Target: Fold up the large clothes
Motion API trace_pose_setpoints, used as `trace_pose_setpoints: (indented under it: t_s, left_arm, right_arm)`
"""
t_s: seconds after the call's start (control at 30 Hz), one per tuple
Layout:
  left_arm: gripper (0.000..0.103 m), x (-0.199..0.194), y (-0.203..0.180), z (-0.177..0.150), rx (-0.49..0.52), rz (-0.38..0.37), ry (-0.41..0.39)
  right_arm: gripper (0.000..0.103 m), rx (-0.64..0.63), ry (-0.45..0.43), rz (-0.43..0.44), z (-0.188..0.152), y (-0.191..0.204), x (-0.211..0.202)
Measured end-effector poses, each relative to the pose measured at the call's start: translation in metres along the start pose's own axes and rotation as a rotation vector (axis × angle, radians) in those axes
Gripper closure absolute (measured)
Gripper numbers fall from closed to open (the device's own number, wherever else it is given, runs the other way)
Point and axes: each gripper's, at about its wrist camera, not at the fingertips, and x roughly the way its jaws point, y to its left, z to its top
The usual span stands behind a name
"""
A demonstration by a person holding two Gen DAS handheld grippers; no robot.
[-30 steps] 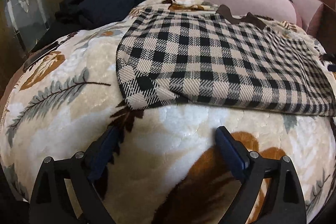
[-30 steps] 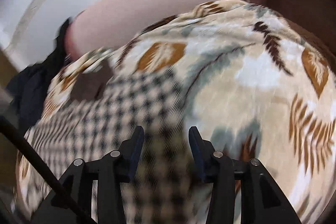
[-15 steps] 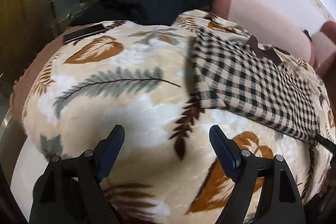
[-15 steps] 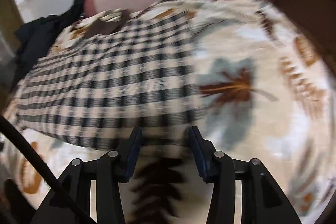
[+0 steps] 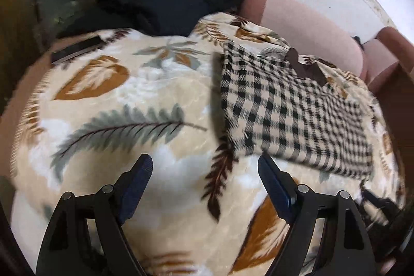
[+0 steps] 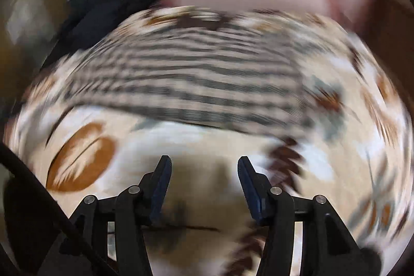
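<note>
A leaf-print blanket (image 5: 145, 100) carries the folded checked garment (image 5: 289, 110). My left gripper (image 5: 204, 172) hangs spread and empty; my right gripper (image 6: 204, 172) is widening, grasping nothing.

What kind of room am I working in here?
Probably a bedroom: a bed under a leaf-print fleece blanket, a pink padded headboard against the wall, and a folded checked garment beside dark clothes.

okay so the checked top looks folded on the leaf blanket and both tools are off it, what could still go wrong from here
1. The black clothes pile sits crumpled at the blanket's far corner; a grab there may lift several layers at once.
2. A dark flat object lies near that pile and could get dragged along.
3. The checked top lies close by, so clothes pulled across could rumple it. The left tool is empty; the right tool is opening, also empty.
</note>
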Motion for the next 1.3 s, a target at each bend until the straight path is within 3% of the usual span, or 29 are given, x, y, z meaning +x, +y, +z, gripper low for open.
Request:
trace_pose_setpoints:
  t_s: [0.07, 0.2, 0.4, 0.67, 0.77, 0.83, 0.87, 0.9, 0.93, 1.0, 1.13, 1.3]
  left_arm:
    - [0.02, 0.02, 0.008, 0.017, -0.013, -0.047, 0.039]
    - [0.02, 0.075, 0.017, 0.054, -0.043, -0.118, 0.099]
    - [0.02, 0.142, 0.017, 0.099, -0.118, -0.294, 0.177]
    - [0.02, 0.196, -0.01, 0.142, -0.068, -0.45, 0.274]
    - [0.02, 0.218, -0.028, 0.149, -0.044, -0.465, 0.347]
    - [0.027, 0.228, -0.039, 0.153, -0.029, -0.419, 0.378]
    - [0.036, 0.227, -0.042, 0.154, -0.019, -0.406, 0.373]
    - [0.064, 0.226, -0.046, 0.157, -0.003, -0.384, 0.375]
    - [0.073, 0.224, -0.049, 0.16, 0.003, -0.373, 0.383]
    - [0.083, 0.212, -0.054, 0.166, 0.011, -0.363, 0.356]
    - [0.086, 0.18, -0.082, 0.175, 0.046, -0.337, 0.3]
    - [0.087, 0.149, -0.171, 0.182, 0.179, -0.331, 0.248]
  right_arm:
    - [0.045, -0.17, -0.03, 0.007, 0.015, 0.041, 0.007]
    - [0.045, -0.391, -0.107, -0.013, 0.036, 0.104, 0.028]
    - [0.045, -0.591, -0.13, -0.035, 0.05, 0.168, 0.073]
    - [0.046, -0.751, -0.211, -0.17, 0.062, 0.212, 0.116]
    - [0.054, -0.744, -0.197, -0.157, 0.073, 0.214, 0.128]
    - [0.072, -0.73, -0.175, -0.135, 0.076, 0.213, 0.13]
    - [0.086, -0.732, -0.167, -0.134, 0.077, 0.214, 0.132]
    - [0.089, -0.728, -0.178, -0.138, 0.077, 0.214, 0.131]
    - [0.091, -0.713, -0.19, -0.129, 0.079, 0.211, 0.127]
    - [0.093, -0.651, -0.222, -0.105, 0.085, 0.2, 0.114]
    - [0.093, -0.517, -0.295, -0.09, 0.098, 0.173, 0.08]
    - [0.093, -0.312, -0.347, -0.103, 0.103, 0.111, 0.044]
